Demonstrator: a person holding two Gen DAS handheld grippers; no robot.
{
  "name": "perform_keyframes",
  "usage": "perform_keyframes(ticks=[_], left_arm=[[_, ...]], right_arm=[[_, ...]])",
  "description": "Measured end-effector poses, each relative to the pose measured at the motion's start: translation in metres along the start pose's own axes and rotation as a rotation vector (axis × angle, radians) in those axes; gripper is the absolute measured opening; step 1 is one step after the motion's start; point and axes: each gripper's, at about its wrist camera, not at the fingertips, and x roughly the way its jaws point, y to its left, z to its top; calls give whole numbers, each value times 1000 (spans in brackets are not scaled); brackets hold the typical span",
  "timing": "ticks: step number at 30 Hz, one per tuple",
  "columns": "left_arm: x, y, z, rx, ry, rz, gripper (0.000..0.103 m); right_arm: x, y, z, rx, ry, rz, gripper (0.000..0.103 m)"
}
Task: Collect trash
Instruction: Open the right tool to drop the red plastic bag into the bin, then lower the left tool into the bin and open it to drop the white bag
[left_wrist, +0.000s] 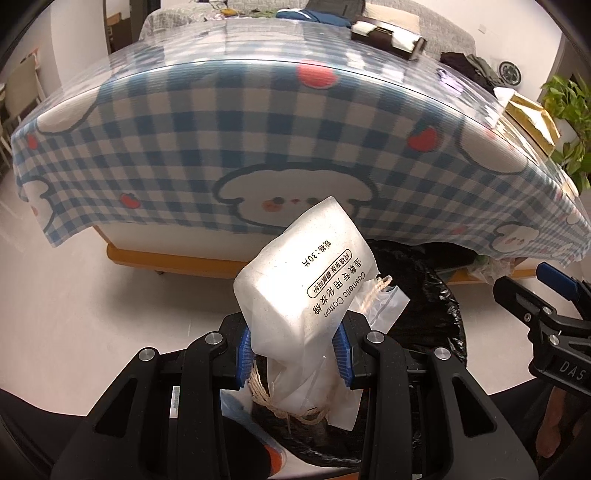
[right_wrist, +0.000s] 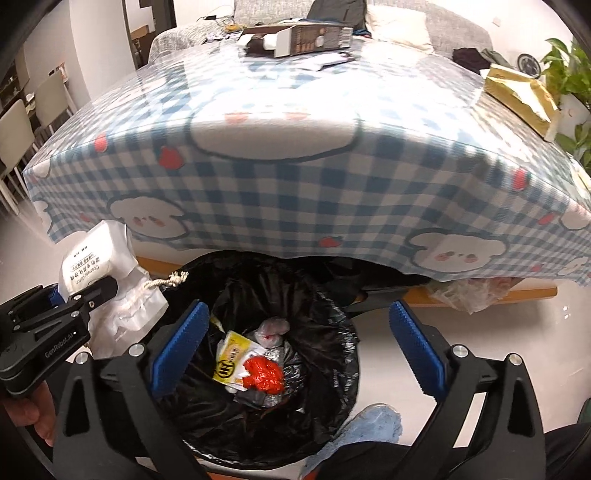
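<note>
Checked-cloth table (right_wrist: 295, 184) bears a brown carton (right_wrist: 299, 38), perhaps a tissue pack (right_wrist: 521, 96).

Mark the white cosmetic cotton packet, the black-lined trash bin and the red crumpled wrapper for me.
white cosmetic cotton packet (left_wrist: 295, 280), left wrist view, its printed front face.
black-lined trash bin (right_wrist: 334, 314), right wrist view, right side of the liner rim.
red crumpled wrapper (right_wrist: 263, 373), right wrist view, its middle, inside the bin.

The white translucent plastic pack of cotton pads (left_wrist: 306, 280) bore "Cosmetic Cotton" beside Chinese characters and "30". The black left tongs (right_wrist: 70, 295) read "GenRobot.AI" along the side; the black right tongs (left_wrist: 554, 295), at the right edge, showed "DAS".
</note>
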Motion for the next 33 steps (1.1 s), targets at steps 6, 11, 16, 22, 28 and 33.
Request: perform_keyframes(ticks=[6, 11, 16, 22, 28, 33], left_arm=[[4, -23, -1, 30, 5, -13, 35], [13, -41, -5, 53, 24, -23, 35], [22, -54, -7, 67, 40, -30, 35], [27, -66, -9, 78, 45, -45, 35], [26, -75, -10, 90, 37, -48, 47], [26, -76, -9, 102, 41, -50, 70]], right_arm=[[-5, -24, -2, 37, -2, -24, 94], [-4, -42, -4, 64, 4, -37, 94], [-3, -54, -6, 85, 9, -46, 94], [-3, -64, -6, 104, 13, -53, 94], [-3, -69, -6, 116, 16, -61, 94], [-3, -69, -5, 111, 18, -67, 94]])
